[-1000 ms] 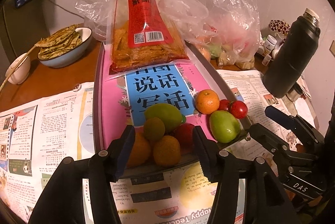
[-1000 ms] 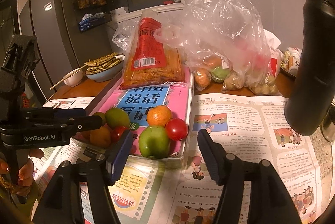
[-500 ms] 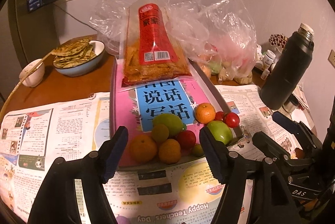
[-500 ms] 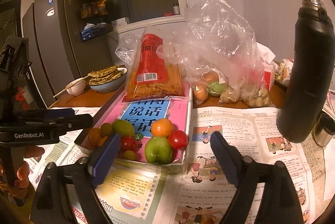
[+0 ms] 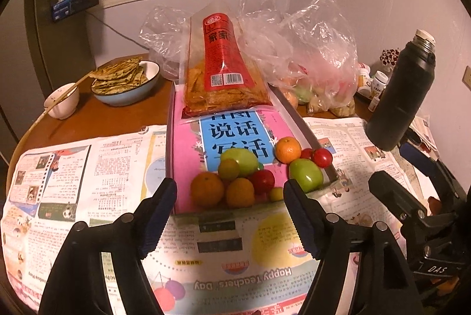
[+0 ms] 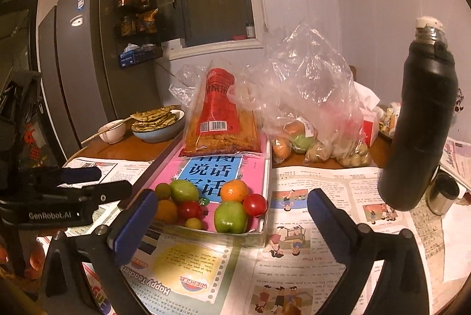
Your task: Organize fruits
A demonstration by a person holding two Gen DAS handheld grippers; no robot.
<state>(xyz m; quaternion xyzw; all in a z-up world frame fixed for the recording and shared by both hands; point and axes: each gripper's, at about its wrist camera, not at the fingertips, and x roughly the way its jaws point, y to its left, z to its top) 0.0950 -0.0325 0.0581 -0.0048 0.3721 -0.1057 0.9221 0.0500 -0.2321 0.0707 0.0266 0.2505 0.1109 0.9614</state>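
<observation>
Withdrawn from the fruit pile (image 5: 235, 179) since the earlier frame, jaws just opened further: left hand-held gripper (image 5: 229, 214) moderately spread, right hand-held gripper (image 6: 229, 214) fully spread. Both released, grasping nothing, touching nothing. Fruit resting at near end of tray (image 5: 170, 150) on newspaper-covered bench (image 5: 97, 114).

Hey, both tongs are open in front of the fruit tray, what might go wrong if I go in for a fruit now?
1. The fruits sit in a touching heap at the tray's near end; gripping the front orange may nudge its neighbours loose.
2. The small red tomato beside the green apple sits near the edge and might roll out.
3. The tall black flask stands close on the right; a wide swing may topple it.
</observation>
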